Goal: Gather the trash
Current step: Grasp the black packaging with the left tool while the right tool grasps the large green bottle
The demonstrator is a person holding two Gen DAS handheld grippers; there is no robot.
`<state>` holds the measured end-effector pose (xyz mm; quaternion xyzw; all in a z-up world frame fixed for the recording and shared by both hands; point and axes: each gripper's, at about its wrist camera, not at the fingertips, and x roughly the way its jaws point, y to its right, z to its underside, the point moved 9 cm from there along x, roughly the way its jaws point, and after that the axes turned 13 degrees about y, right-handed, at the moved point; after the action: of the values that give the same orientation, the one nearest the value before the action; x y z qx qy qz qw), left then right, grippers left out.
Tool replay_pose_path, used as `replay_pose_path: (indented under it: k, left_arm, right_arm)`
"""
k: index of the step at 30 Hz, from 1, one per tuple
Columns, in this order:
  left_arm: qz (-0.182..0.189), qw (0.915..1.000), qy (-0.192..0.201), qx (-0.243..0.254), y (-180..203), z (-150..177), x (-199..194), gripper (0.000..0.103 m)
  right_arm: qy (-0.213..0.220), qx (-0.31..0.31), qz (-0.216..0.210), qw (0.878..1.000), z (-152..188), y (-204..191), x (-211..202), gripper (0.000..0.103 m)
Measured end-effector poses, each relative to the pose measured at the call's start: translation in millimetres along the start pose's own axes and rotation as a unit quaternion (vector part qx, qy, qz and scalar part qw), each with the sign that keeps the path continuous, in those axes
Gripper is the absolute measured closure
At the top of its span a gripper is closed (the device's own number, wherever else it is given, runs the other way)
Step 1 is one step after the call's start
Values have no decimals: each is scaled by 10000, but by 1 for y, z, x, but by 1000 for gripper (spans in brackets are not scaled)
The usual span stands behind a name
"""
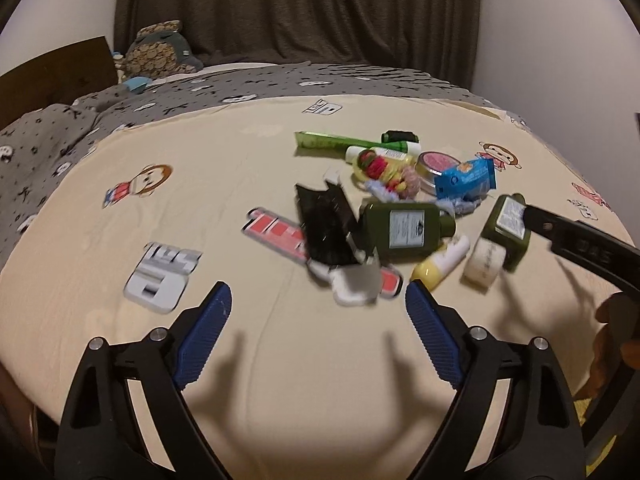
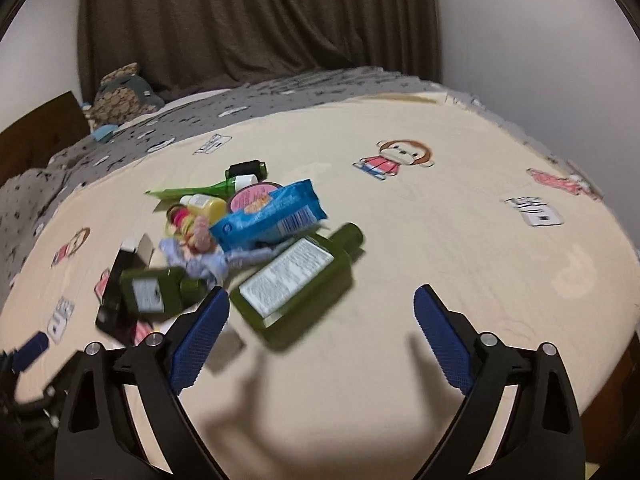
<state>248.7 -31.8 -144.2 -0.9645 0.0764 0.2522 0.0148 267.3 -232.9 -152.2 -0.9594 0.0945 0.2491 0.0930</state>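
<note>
Left gripper (image 1: 318, 304), right gripper (image 2: 322, 308): black frames, blue ribbed pads (image 1: 434, 340), silver screws (image 1: 98, 343).

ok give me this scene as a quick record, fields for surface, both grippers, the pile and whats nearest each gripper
surface: cream bed sheet with cartoon prints
left gripper: open, holding nothing, above the sheet
right gripper: open, holding nothing
pile: two green bottles, blue snack packet, pink tin, yellow tube, black box, hair ties
nearest left gripper: white item, blurred
nearest right gripper: larger green bottle, lying on its side
background: brown curtain, grey blanket
</note>
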Motion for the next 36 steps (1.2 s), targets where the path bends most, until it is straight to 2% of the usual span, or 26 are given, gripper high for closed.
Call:
replay_pose_path:
  k: [3,6,8,10,18,24,28,33,36]
  left_arm:
    - [90,10000,-21,-18,6,-7,16,24]
    - [110,9998,-133,-42,7,-7,30,36]
    - [149,9996,-222,-59,8,-5,38,46]
    - [167,9994,-297,-83,7,-3,45,51]
    - [203,9991,-364,-65,8,-4,66,63]
    - [253,9989,-391,1,8,-10,76,70]
    - [362,9986,-388,2,4,-10,74,75]
    - [371,9987,-338,59,0,-7,57,79]
    - [379,9988,-311,35,-2,-5,46,85]
  right_arm:
    - [-239,263,-62,9994,3,-5,18,13]
    - [-442,396,-109,9982,7,-12,30,13]
    - [-597,301,4,9978,12,-13,37,14]
    - [-690,297,-1,9972,15,-12,41,14]
    - [-818,249,143,9962,11,-6,59,20]
    - [-818,-94,367,9959,10,-7,75,32]
    - [-727,-193,126,9971,9,-3,64,50]
    - [-559,-261,-185,9979,11,1,41,51]
    - [-408,-244,-370,9982,9,3,25,51]
